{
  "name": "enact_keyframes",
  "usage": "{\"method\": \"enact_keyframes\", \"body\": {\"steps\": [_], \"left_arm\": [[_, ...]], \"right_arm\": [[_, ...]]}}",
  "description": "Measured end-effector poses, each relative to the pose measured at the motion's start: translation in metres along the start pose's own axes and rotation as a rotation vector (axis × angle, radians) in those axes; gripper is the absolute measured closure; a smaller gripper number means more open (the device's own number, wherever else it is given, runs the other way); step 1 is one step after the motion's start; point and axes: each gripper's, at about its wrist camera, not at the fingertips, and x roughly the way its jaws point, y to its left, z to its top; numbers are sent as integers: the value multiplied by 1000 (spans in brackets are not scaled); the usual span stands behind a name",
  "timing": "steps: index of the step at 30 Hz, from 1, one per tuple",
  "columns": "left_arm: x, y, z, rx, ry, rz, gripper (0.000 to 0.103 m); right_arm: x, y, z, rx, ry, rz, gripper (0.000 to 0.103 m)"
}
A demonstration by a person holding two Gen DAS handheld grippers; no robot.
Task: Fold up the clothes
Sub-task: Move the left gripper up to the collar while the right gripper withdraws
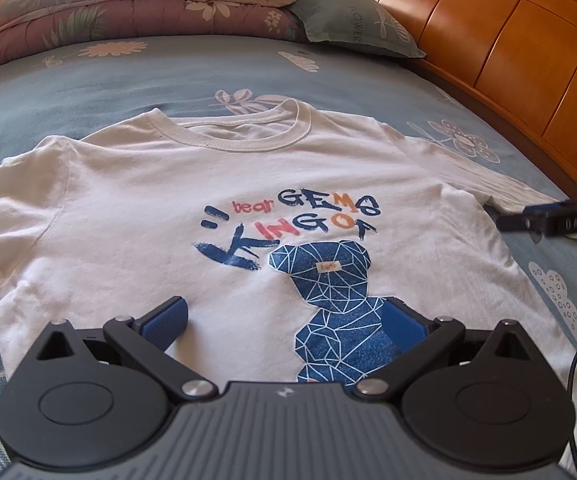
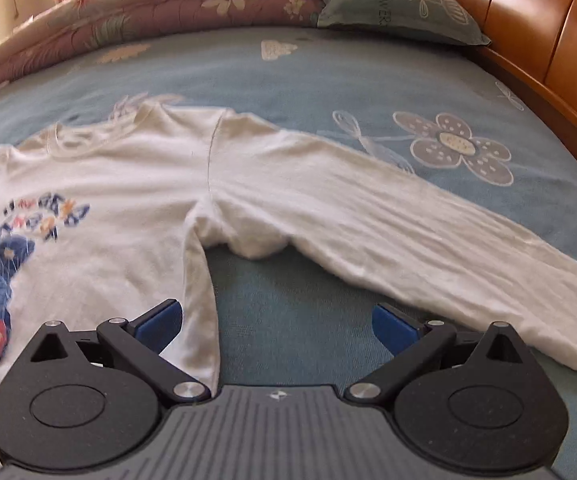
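A white long-sleeved shirt (image 1: 148, 200) with a blue bear print (image 1: 328, 280) lies flat, front up, on the bed. My left gripper (image 1: 284, 320) is open and empty, hovering over the shirt's lower chest. My right gripper (image 2: 276, 324) is open and empty, low over the bed by the shirt's right side seam, below the armpit. The shirt (image 2: 128, 184) has its right sleeve (image 2: 428, 248) stretched out to the right across the bed. The right gripper also shows in the left wrist view (image 1: 500, 222) at the right edge of the shirt.
The bed has a blue flowered sheet (image 1: 168, 76). A folded floral quilt (image 1: 128, 12) and a grey-green pillow (image 1: 352, 24) lie at the far end. An orange wooden headboard (image 1: 508, 52) runs along the right side.
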Motion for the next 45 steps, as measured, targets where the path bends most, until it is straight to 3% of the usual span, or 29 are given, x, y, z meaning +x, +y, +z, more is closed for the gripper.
{"method": "enact_keyframes", "body": {"steps": [4,6,16,22,29,39,45], "left_arm": [[0,0,0,1,2,4,1],[1,0,1,1,2,4,1],[-4,4,3,-38,0,-8,1],[-11,2,5,-50,-18,-3,1],[-6,1,3,-53,-17,20,1],[5,-5,-1,-30,-13,83,1],[-8,5,7,-113,-42,54,1]], "right_arm": [[16,-1,31,102,-73,72,0],[32,1,38,128,-48,79,0],[1,20,1,54,46,1,0],[-35,79,-3,-90,-12,110,0],[6,144,-28,-267,47,168,0],[4,129,-59,-256,-98,217,0],[3,133,-56,-248,-76,188,0]]}}
